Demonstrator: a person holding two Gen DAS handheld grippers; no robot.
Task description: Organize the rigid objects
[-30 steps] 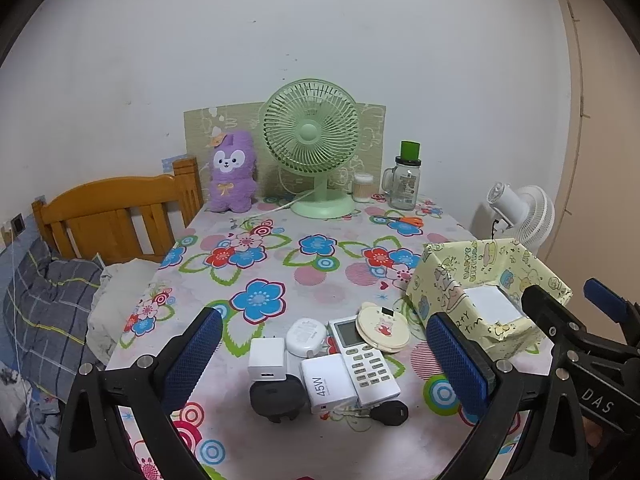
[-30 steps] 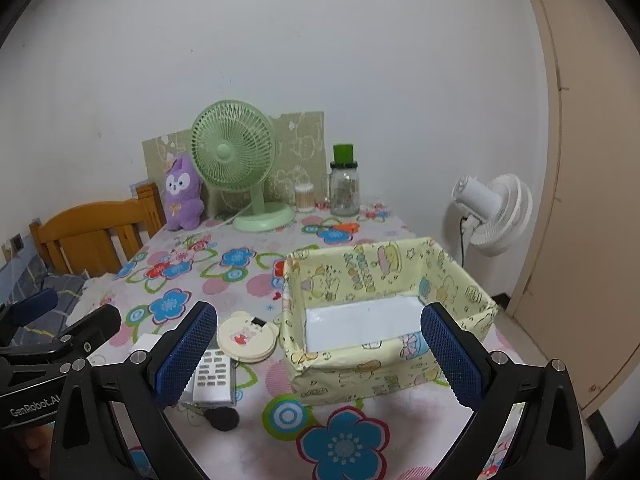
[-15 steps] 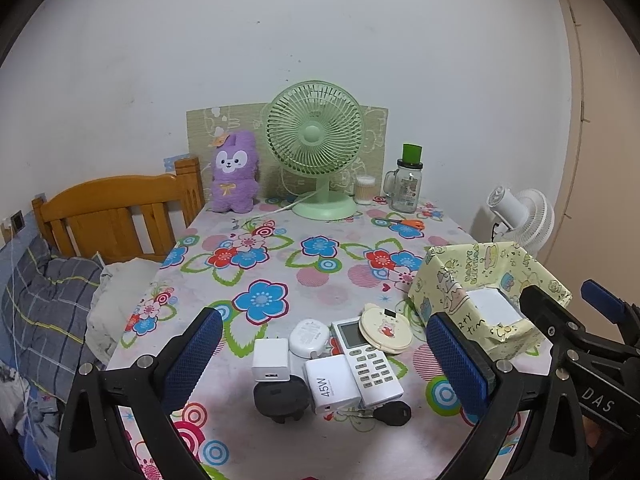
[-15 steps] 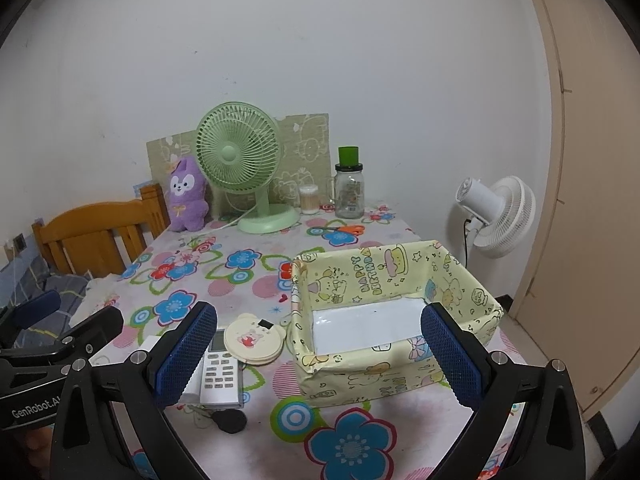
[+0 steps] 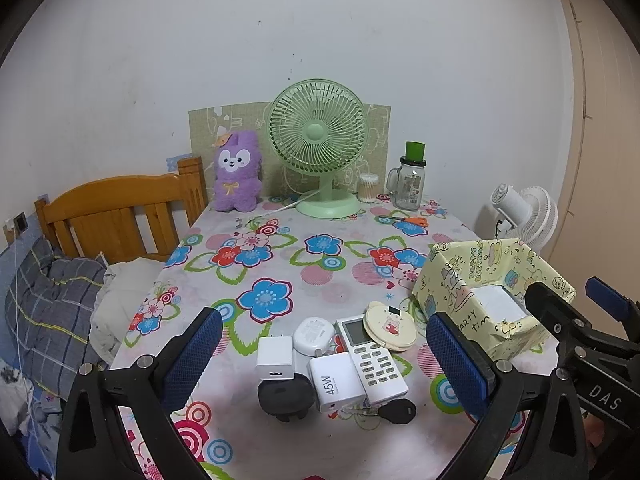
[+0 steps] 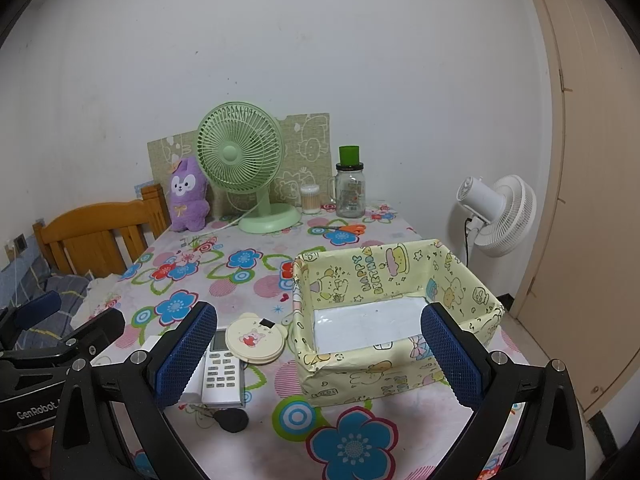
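Chargers [image 5: 338, 380], a remote [image 5: 371, 360] and other small hard things lay bunched on the counter [image 5: 280, 280], near the yellow box [image 6: 394, 312]. Both tools [image 5: 320, 364] [image 6: 316, 354] hung wide open, holding nothing. Grabbing one could perhaps knock its neighbors off the edge.

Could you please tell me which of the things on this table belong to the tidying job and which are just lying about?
Job: yellow box, remote, 45W charger, white plug, round compact.
Lying about: green fan, purple plush, jar, scissors.
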